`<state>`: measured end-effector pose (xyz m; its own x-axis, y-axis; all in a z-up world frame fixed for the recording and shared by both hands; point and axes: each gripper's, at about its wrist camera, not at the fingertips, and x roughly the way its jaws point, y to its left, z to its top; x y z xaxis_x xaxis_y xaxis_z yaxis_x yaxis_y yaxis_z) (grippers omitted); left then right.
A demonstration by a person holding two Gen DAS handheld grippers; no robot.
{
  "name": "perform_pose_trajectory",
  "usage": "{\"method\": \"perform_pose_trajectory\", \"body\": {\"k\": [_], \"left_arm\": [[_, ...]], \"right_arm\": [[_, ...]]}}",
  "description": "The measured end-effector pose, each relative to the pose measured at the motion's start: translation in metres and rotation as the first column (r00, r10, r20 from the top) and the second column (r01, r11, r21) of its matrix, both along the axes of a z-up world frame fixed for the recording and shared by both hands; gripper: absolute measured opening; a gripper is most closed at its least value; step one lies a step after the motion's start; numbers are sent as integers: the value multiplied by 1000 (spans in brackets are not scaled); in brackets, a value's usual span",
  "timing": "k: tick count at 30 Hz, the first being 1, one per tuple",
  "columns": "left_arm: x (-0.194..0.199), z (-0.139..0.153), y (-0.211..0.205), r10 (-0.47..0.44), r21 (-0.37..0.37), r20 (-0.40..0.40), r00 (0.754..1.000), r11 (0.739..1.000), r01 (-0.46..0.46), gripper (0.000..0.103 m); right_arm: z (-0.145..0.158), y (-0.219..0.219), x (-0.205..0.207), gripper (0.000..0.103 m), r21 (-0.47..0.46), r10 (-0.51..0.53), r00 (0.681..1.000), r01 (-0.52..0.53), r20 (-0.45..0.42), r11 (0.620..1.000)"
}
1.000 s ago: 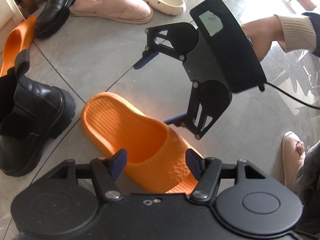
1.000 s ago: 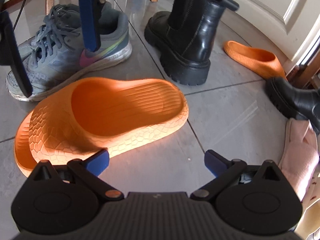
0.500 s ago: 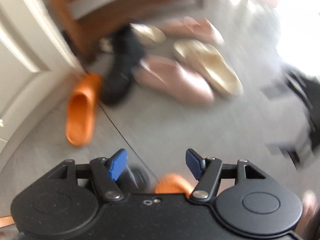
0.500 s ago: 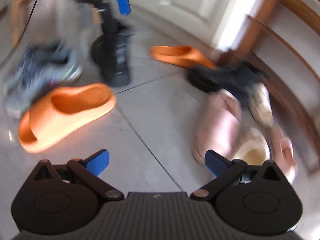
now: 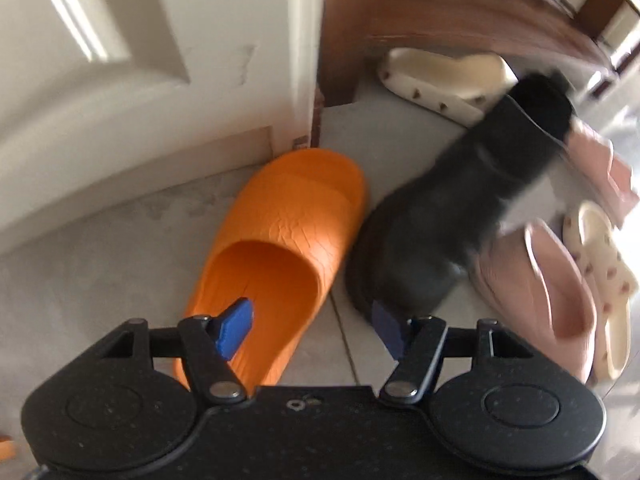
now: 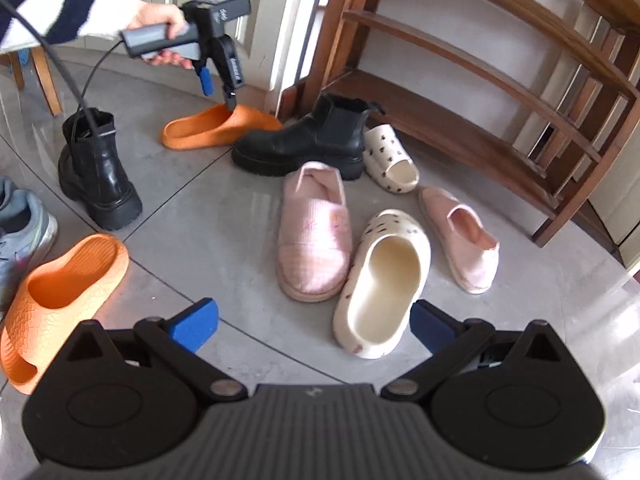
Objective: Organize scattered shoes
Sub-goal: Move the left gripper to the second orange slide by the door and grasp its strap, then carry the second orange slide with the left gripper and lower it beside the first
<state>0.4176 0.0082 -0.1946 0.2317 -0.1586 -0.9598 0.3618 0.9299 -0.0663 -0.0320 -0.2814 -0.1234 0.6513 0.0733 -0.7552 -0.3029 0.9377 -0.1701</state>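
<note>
Orange slipper lies under the open, empty left claw; a blurred black boot, seemingly touching, crowds it.

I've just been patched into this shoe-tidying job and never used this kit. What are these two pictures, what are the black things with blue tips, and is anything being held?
There is no robot arm: a person carries a two-finger gripper in each hand, with a camera on each looking along its blue fingers. One picture is from the left gripper, poised open over an orange slipper beside a black boot by the door. The other is from the right gripper, also open, above the grey floor. It shows the hand with the left gripper over that slipper, plus a second orange slipper, pink and cream slippers, another boot and a wooden shoe rack. Nothing is held.
</note>
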Motion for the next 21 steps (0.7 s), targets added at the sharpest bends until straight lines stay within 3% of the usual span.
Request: {"method": "perform_pose_trajectory", "body": {"k": [8, 12, 14, 15, 16, 18, 21], "left_arm": [[19, -34, 0, 161, -96, 2, 987, 982, -160, 66], [24, -40, -6, 237, -156, 35, 971, 961, -229, 61], [25, -42, -7, 267, -163, 52, 962, 953, -256, 53], [24, -45, -6, 275, -166, 51, 960, 950, -263, 38], [24, -47, -4, 281, -185, 43, 959, 945, -269, 33], [23, -47, 2, 288, -245, 24, 957, 930, -274, 24], [19, -42, 1, 233, -285, 22, 972, 933, -217, 13]], "right_arm": [[-18, 35, 15, 103, -30, 45, 997, -47, -65, 998], [-21, 47, 19, 103, -39, 67, 995, -71, -76, 997], [-22, 52, 17, 103, -33, 77, 994, -80, -83, 996], [-24, 54, 17, 103, -30, 81, 993, -84, -90, 996], [-25, 55, 17, 103, -30, 82, 992, -85, -95, 996], [-28, 58, 15, 103, -30, 88, 991, -91, -103, 995], [-31, 59, 11, 103, -28, 95, 989, -98, -110, 995]]}}
